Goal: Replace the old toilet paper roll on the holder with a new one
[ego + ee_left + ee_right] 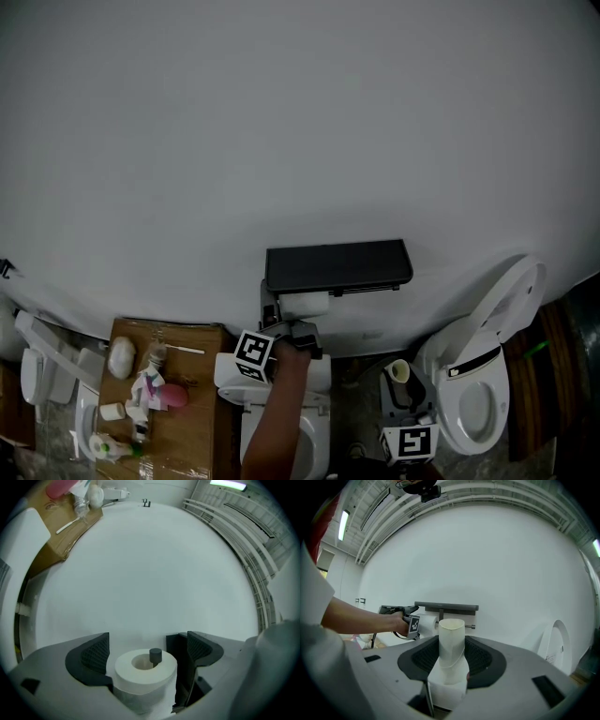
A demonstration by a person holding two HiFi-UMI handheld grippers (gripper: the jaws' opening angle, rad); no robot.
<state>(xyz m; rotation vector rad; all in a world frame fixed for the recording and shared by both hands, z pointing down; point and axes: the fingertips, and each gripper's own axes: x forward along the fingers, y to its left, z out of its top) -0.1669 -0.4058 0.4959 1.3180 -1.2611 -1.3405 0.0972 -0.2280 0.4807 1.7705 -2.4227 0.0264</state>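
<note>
Toilet paper roll (145, 670), soft and white, sits between the wide-open jaws of the left gripper (146, 651); the right gripper (452, 660) pinches a squashed cardboard tube (452, 637).

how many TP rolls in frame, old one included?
2. New roll on the holder, between the jaws of the open left claw. Old roll, a nearly bare tube, clamped in the right claw. White items on the cardboard box are too small to tell.
</note>
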